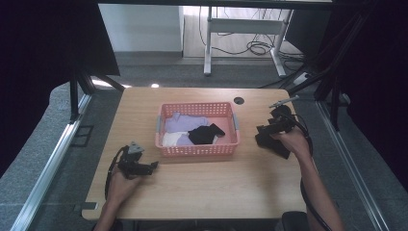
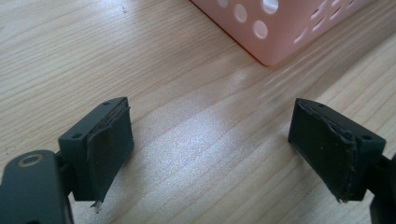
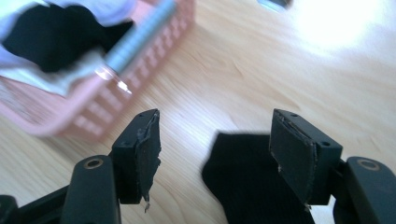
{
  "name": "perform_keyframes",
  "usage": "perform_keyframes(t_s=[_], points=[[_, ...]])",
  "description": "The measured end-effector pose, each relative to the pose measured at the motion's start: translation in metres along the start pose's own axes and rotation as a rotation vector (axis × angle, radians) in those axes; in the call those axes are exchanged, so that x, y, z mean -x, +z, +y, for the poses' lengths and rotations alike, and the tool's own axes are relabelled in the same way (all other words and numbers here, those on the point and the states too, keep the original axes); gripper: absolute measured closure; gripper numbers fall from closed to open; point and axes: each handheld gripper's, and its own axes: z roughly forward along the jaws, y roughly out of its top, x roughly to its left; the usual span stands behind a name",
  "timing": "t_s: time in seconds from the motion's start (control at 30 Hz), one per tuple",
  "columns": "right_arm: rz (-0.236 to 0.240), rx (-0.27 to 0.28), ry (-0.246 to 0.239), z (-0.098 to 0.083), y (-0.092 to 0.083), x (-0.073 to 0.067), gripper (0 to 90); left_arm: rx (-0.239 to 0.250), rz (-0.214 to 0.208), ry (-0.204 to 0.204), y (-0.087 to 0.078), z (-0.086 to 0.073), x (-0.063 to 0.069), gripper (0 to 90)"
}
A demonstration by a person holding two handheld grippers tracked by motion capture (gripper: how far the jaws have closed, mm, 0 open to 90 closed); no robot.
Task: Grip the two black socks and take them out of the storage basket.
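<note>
the pink basket [image 1: 196, 150] stands in the middle of the surface [image 1: 202, 187], and i use it as my landmark. inside it there are already several clothes: a lilac piece [image 1: 185, 123], a white piece [image 1: 172, 139] and a black piece [image 1: 206, 133] on top of them. so i judge that a good part of the sorting work is done.

one black cloth [image 3: 247, 182] is not yet in. it lies flat on the surface to the right of the basket, just beside its right wall. my right hand-held gripper [image 1: 266, 131] is above this cloth with the jaws apart, and nothing is between them; the cloth is under them, not pressed. i think this piece must be taken and brought over the basket rim.

my left hand-held gripper [image 1: 153, 167] rests at the left front corner of the basket, near it but not touching. its jaws stand wide apart over bare wood, with nothing held.

behind the basket there is a small round cable hole [image 1: 239, 100] in the surface. on the floor far behind it i see white desk legs [image 1: 208, 43] and loose cables [image 1: 257, 47]. nothing stands between the black cloth and the basket; only the basket wall must be passed.
</note>
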Motion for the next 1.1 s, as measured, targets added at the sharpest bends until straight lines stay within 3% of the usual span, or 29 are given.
perform_keyframes(t_s=[0.2,0.37,0.83,1.1], points=[[0.035,0.022,-0.068,0.028,0.004,-0.023,33.4,-0.001,0.000,0.001,0.000,0.000,0.000,13.6],[0.075,0.017,-0.117,0.047,0.018,-0.046,34.3,-0.001,0.000,0.001,0.000,0.000,0.000,13.6],[0.203,-0.046,-0.234,0.078,0.082,-0.112,34.3,0.000,-0.003,-0.001,0.000,0.000,0.000,13.5],[0.233,-0.116,-0.309,0.085,0.121,-0.142,34.8,0.002,-0.005,-0.008,0.000,0.000,0.000,13.5]])
